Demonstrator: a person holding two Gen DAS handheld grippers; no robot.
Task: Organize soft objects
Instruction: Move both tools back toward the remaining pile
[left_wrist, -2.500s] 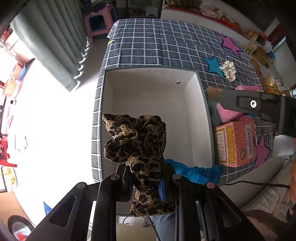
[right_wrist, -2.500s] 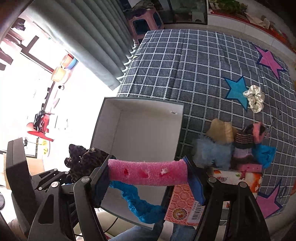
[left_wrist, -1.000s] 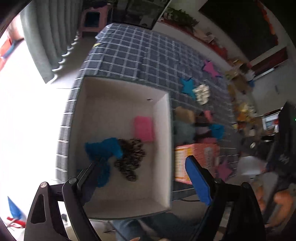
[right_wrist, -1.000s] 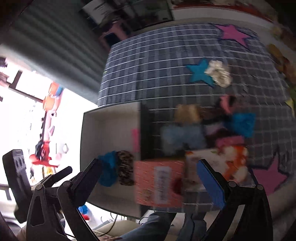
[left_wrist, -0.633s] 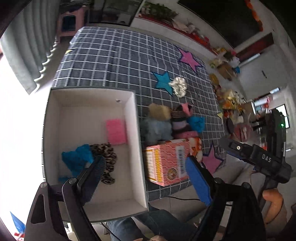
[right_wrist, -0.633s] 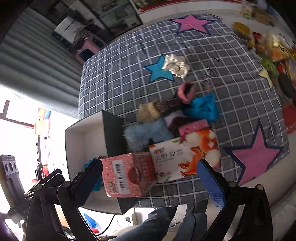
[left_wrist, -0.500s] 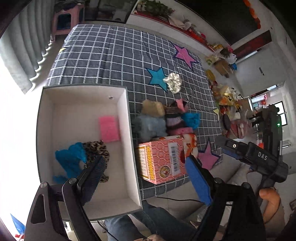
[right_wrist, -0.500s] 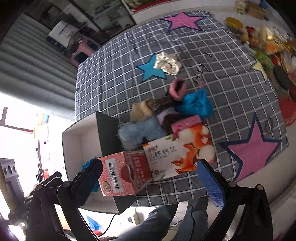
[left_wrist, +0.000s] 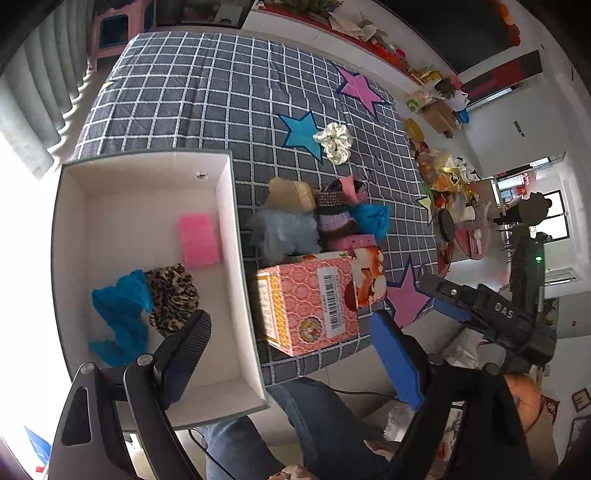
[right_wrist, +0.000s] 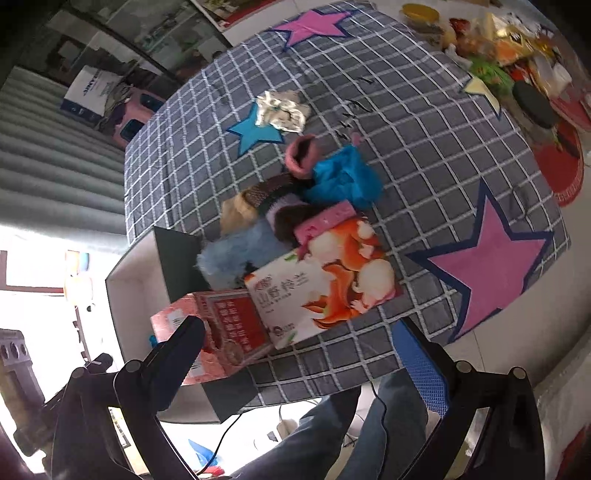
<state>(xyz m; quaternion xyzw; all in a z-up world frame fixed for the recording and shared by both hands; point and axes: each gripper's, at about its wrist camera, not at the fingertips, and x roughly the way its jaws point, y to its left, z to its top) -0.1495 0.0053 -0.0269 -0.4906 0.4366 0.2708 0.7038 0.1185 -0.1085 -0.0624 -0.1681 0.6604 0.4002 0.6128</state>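
Observation:
A white storage box (left_wrist: 147, 162) on the checked table holds a pink sponge (left_wrist: 197, 238), a leopard-print scrunchie (left_wrist: 171, 299) and a blue cloth (left_wrist: 122, 314). Right of it lies a heap of soft things: a pale blue fluffy piece (left_wrist: 284, 230), a tan piece (left_wrist: 290, 194), a knitted piece (left_wrist: 334, 214) and a blue cloth (right_wrist: 345, 177). A cream scrunchie (left_wrist: 334, 142) lies farther back. My left gripper (left_wrist: 291, 339) is open and empty above the box's near right corner. My right gripper (right_wrist: 299, 347) is open and empty above the two cartons.
A pink patterned carton (left_wrist: 310, 302) and an orange-and-white carton (right_wrist: 325, 282) stand at the table's near edge, against the soft heap. The person's legs in jeans (left_wrist: 314, 417) are below. Clutter covers a side table (left_wrist: 450, 206) at the right.
Both grippers let go of their items, which now lie in the box, and both have swung right toward the cartons and the soft heap. Jaws stand wide open.

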